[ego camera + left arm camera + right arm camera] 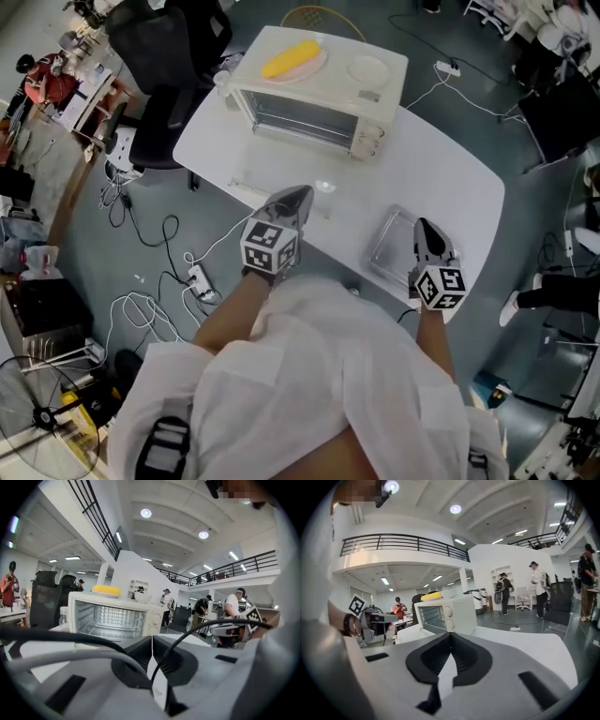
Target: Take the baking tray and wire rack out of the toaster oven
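The cream toaster oven (375,98) stands at the table's far side with its door down, and its cavity (110,620) looks empty. The metal baking tray (386,251) lies on the white table (469,187) near its front right edge. A faint outline like the wire rack (267,187) lies flat in front of the oven. My left gripper (298,195) hovers over the front edge with its jaws (152,641) shut on nothing. My right gripper (424,227) hangs over the tray's right side, also shut and empty (450,637). Both point toward the oven (443,613).
A plate with a yellow item (292,58) and a white bowl (367,69) sit on top of the oven. A black office chair (164,66) stands at the table's left end. Cables and a power strip (199,279) lie on the floor. People stand in the background.
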### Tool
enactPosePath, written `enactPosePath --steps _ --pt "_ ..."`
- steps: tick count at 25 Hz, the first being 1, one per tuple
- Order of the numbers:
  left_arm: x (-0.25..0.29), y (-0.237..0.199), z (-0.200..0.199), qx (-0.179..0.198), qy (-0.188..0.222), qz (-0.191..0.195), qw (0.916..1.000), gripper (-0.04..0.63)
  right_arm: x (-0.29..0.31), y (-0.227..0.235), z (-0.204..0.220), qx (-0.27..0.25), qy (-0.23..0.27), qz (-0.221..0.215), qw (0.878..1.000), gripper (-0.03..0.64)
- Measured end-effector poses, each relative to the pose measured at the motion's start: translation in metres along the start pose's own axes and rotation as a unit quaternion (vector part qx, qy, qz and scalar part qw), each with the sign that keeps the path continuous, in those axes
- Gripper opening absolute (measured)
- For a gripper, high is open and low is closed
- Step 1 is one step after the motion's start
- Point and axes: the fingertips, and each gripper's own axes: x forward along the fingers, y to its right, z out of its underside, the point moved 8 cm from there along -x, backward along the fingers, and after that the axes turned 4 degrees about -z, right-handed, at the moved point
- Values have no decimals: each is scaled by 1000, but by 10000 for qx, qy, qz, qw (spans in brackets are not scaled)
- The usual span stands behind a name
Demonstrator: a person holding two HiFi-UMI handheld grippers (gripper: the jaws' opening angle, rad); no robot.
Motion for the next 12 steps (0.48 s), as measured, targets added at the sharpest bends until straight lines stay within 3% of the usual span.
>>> enactPosePath --steps 6,12 --pt "-6 -96 -34 -210 -450 -347 9982 15 82 -66 -20 -564 -547 -692 9945 15" --pt "10 -180 -49 -217 -1099 -581 9920 15 179 -118 -30 -1216 -1230 -1058 9792 52"
